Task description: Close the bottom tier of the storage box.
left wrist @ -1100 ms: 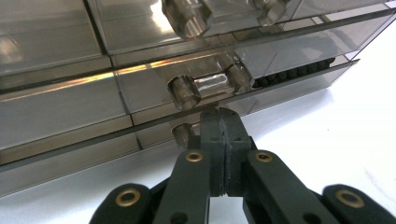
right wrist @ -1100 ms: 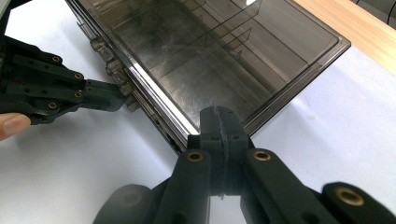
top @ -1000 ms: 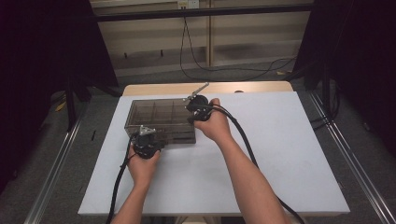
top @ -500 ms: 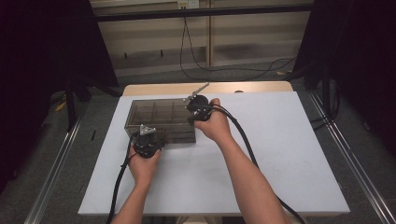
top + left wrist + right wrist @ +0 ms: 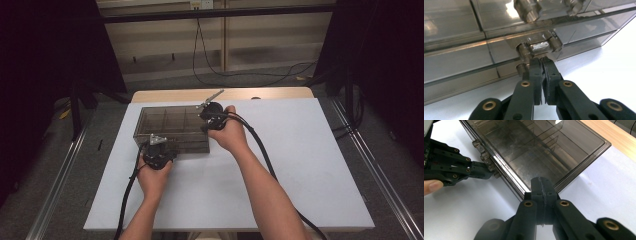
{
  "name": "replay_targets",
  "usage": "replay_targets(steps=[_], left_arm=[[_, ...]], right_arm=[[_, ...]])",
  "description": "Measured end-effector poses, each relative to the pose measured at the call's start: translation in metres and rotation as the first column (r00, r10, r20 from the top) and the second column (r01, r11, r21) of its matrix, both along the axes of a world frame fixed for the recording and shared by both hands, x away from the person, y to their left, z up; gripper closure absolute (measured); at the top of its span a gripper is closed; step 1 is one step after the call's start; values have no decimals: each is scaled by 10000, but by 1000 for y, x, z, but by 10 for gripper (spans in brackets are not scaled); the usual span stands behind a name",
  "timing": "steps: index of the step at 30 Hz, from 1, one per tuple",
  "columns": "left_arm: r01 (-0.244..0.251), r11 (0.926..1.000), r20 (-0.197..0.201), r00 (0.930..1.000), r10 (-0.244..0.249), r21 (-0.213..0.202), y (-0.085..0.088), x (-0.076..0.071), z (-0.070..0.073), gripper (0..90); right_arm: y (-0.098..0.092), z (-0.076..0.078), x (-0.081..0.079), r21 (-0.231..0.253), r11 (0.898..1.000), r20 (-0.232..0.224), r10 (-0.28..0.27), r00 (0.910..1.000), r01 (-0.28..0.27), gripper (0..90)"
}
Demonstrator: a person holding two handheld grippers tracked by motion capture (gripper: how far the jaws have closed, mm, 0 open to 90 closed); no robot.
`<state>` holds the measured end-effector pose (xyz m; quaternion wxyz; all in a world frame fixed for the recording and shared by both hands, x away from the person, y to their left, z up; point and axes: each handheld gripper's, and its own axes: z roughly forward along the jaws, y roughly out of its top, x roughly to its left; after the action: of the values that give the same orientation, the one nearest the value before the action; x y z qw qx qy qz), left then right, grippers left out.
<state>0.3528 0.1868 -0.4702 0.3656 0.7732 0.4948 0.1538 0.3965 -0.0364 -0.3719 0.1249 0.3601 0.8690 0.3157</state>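
Note:
A smoky clear compartment box (image 5: 170,127) lies on the white table (image 5: 300,165) with its lid down. My left gripper (image 5: 165,146) is at the box's front wall. In the left gripper view its jaws (image 5: 542,63) are shut, tips touching the underside of a front latch (image 5: 539,47). My right gripper (image 5: 206,128) sits at the box's right front corner. In the right gripper view its shut jaws (image 5: 541,182) rest on the lid's corner edge of the box (image 5: 536,147). That view also has the left gripper (image 5: 489,173) against the latch (image 5: 486,157).
A second latch (image 5: 527,10) sits farther along the box front (image 5: 454,55). A bare wooden strip (image 5: 175,95) runs behind the white table surface. Cables (image 5: 260,145) trail from both grippers toward the near edge. Open white surface lies right of the box.

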Motion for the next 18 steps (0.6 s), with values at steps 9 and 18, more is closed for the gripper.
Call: replay_targets(steps=[9, 18], left_arm=[[72, 9999, -45, 10000, -72, -94, 0, -4, 3, 818], [245, 9995, 29, 9997, -244, -216, -1, -8, 7, 758]], right_arm=[[0, 0, -1, 38, 10000, 67, -43, 10000, 43, 897], [-5, -2, -1, 394, 9990, 108, -213, 9997, 209, 849]])
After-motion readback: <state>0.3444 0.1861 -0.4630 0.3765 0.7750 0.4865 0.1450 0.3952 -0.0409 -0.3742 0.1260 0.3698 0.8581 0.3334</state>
